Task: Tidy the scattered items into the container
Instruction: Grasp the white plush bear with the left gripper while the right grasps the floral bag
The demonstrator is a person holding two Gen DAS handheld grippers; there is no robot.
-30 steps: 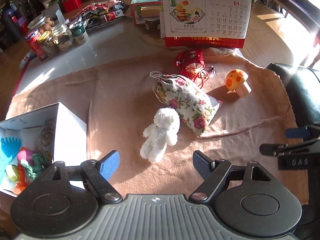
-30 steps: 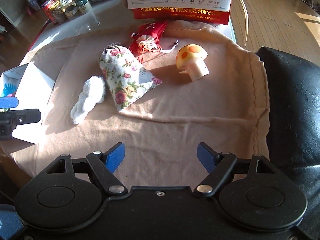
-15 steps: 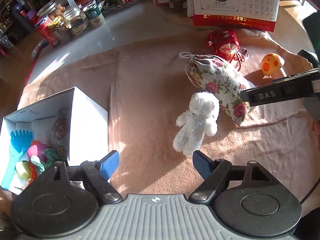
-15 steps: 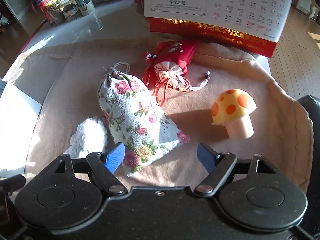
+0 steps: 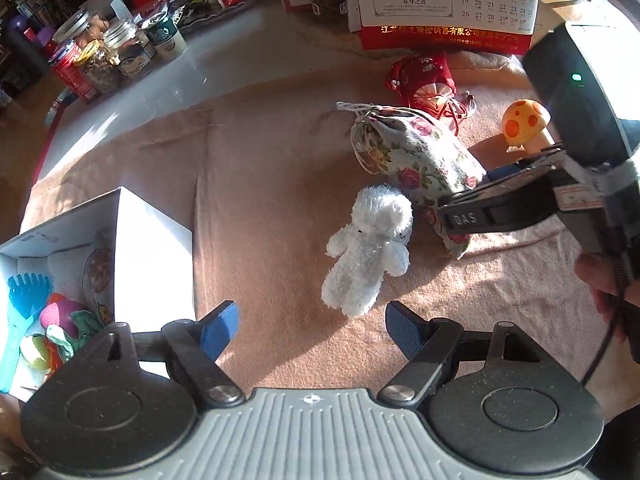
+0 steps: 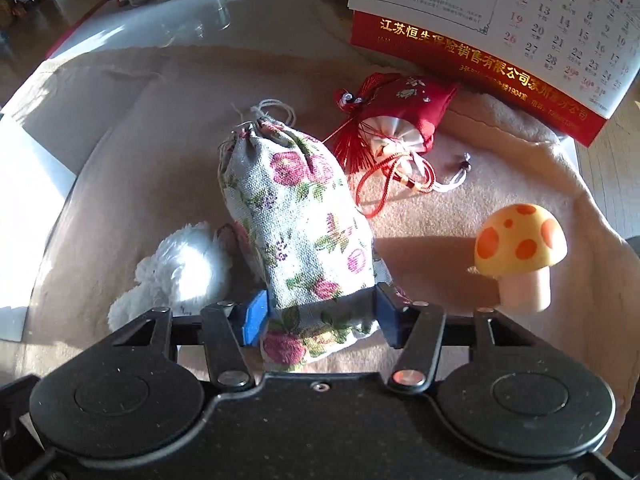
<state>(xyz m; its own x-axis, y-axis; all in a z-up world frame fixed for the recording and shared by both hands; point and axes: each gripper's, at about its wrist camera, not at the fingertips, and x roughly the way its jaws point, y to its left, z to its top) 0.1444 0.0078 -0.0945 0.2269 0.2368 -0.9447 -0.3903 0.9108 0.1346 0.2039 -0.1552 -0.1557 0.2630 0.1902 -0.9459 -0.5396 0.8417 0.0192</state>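
Observation:
A floral drawstring pouch (image 6: 296, 224) lies on the tan cloth (image 6: 152, 184). My right gripper (image 6: 320, 314) is open with its blue pads on either side of the pouch's near end; it also shows in the left wrist view (image 5: 500, 208). A white plush bear (image 5: 368, 252) lies left of the pouch (image 5: 416, 160). A red tasselled pouch (image 6: 400, 120) and an orange-spotted mushroom toy (image 6: 520, 252) lie beyond. My left gripper (image 5: 312, 330) is open and empty, near the bear. The white box (image 5: 120, 240) at left holds several toys.
A desk calendar (image 6: 500, 32) stands at the cloth's back edge. Jars and cans (image 5: 104, 56) crowd the far left of the table. A blue fork toy (image 5: 24, 300) lies in the box. A hand (image 5: 600, 280) holds the right gripper.
My right gripper has moved forward and down, so its pads now flank the floral pouch's near end. My left gripper has drifted slightly closer to the bear.

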